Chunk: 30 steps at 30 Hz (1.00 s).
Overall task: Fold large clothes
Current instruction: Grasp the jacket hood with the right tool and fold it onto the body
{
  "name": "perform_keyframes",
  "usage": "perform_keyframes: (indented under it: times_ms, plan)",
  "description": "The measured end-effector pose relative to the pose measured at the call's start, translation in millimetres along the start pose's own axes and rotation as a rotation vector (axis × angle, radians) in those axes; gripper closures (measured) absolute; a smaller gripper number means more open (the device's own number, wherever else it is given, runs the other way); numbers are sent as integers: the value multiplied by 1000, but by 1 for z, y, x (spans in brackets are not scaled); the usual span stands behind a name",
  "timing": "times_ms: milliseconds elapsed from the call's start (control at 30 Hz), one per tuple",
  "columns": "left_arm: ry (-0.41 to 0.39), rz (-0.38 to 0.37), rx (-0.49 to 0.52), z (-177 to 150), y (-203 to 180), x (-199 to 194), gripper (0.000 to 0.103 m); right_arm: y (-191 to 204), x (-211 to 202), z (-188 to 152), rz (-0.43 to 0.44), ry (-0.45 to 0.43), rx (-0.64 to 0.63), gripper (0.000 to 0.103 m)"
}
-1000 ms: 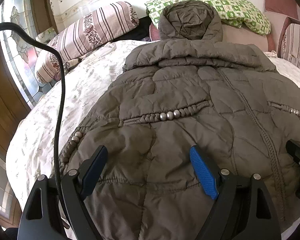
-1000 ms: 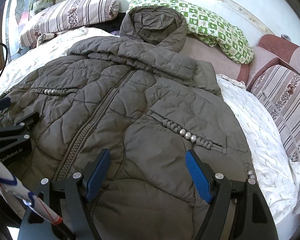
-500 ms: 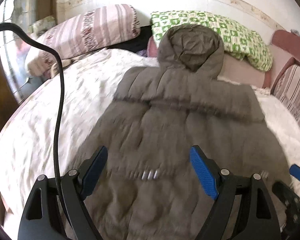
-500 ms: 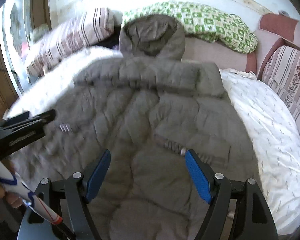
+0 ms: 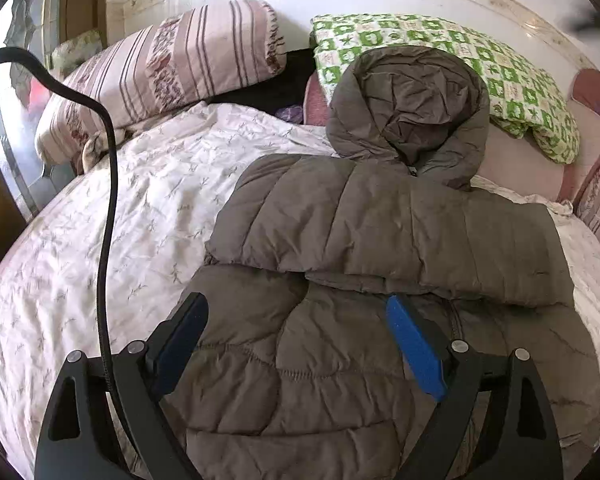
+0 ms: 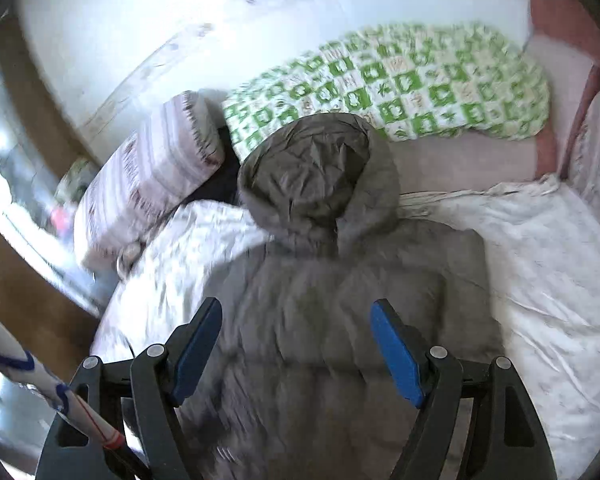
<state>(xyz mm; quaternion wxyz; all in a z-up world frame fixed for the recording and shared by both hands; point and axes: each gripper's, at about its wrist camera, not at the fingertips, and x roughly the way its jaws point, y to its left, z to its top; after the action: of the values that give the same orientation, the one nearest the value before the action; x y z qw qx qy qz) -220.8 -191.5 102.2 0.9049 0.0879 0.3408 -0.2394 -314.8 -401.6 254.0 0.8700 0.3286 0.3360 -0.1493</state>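
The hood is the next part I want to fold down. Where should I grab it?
Take the hood at its top rim, the far edge against the green pillow, reaching over the folded sleeves. It lies flat and open-side up, so that rim is probably the loosest edge to pinch and draw back towards you.

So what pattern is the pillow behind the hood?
Green and white checks on the pillow, clearest in the left wrist view.

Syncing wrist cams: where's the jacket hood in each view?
Left wrist: hood upper centre-right, sharp.
Right wrist: hood centre, slightly left, motion-blurred.
Shared landmark: green checked pillow lying right behind the hood in both.
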Motion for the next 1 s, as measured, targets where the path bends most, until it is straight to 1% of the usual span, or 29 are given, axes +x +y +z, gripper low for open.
perform_keyframes:
  times_ms: [33,100,200,300,367,467,533,600,633,667,700,733,767,867,900,933,1000]
  plan:
    - [-14,-3,27,0,-3,-1,13,-1,14,19,2,6,45,23]
    - [-34,-9,42,1,-4,-4,13,0,39,54,-8,-18,107,23]
    - [-37,-16,14,4,6,-1,13,0,85,104,-26,-40,182,23]
    - [-42,3,-17,9,17,5,13,-9,125,137,-38,-66,270,23]
    - [-54,20,-33,12,20,7,13,-19,148,154,-3,-91,336,23]
    - [-69,30,-39,14,24,8,13,-35,170,171,8,-145,439,23]
    - [-65,22,-56,16,27,10,13,-43,181,177,-10,-152,477,23]
    - [-53,14,-62,16,28,13,13,-52,196,177,-50,-118,495,23]
    - [-53,10,-64,17,28,13,13,-55,200,175,-53,-102,499,29]
    - [-53,8,-60,17,28,12,13,-59,204,170,-44,-78,505,59]
    - [-53,9,-56,18,27,12,13,-63,203,163,-32,-55,508,70]
    - [-59,9,-56,18,26,11,13,-64,200,159,-24,-56,507,80]
    - [-65,10,-57,17,25,9,13,-64,192,153,-5,-65,498,87]
    - [-80,22,-54,17,25,4,13,-57,156,130,63,-116,458,90]
    - [-84,24,-58,17,26,2,13,-52,139,117,97,-126,436,90]
    - [-89,27,-65,17,27,1,13,-51,132,110,110,-130,426,90]
    - [-92,31,-70,17,27,-1,13,-44,107,84,153,-131,395,91]
